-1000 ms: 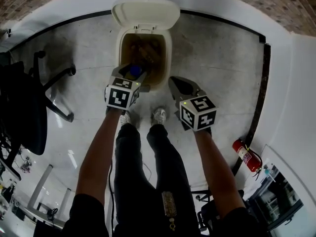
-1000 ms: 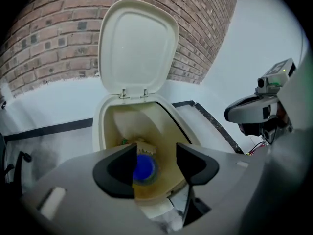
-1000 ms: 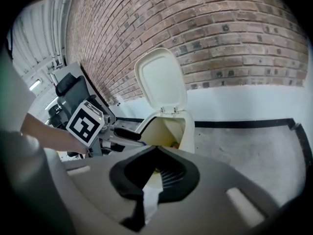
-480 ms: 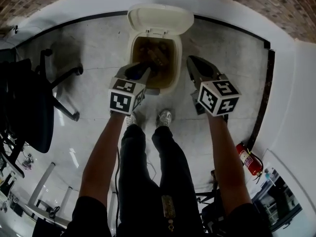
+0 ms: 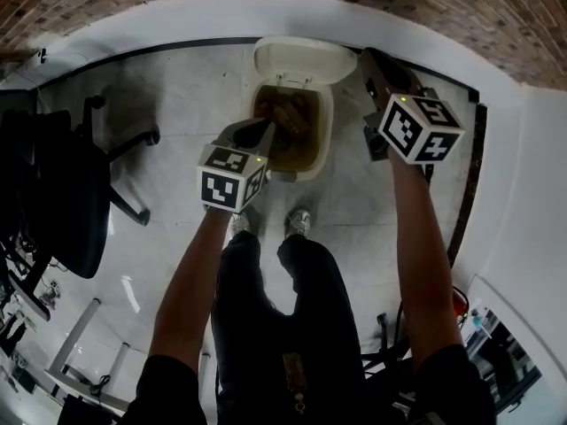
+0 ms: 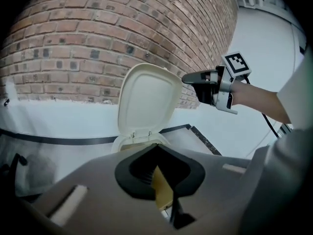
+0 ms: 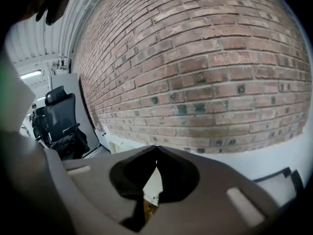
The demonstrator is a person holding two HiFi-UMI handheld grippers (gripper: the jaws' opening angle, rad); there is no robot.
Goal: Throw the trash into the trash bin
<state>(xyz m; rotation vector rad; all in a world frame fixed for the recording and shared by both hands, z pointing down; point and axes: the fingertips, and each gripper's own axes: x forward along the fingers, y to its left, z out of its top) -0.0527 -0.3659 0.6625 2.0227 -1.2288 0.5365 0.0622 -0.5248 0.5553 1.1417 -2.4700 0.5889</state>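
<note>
Left claw: the jaws have just closed tip to tip with nothing between them. It tilts downward over the near left edge of the trash bin, and the left forearm stretches straight behind it. Right claw: the jaws are together and empty. It is held higher, just right of the raised lid, and aims toward the brick wall with the right arm extended. Brown trash lies inside the open bin, which stands on the floor ahead of the person's shoes.
</note>
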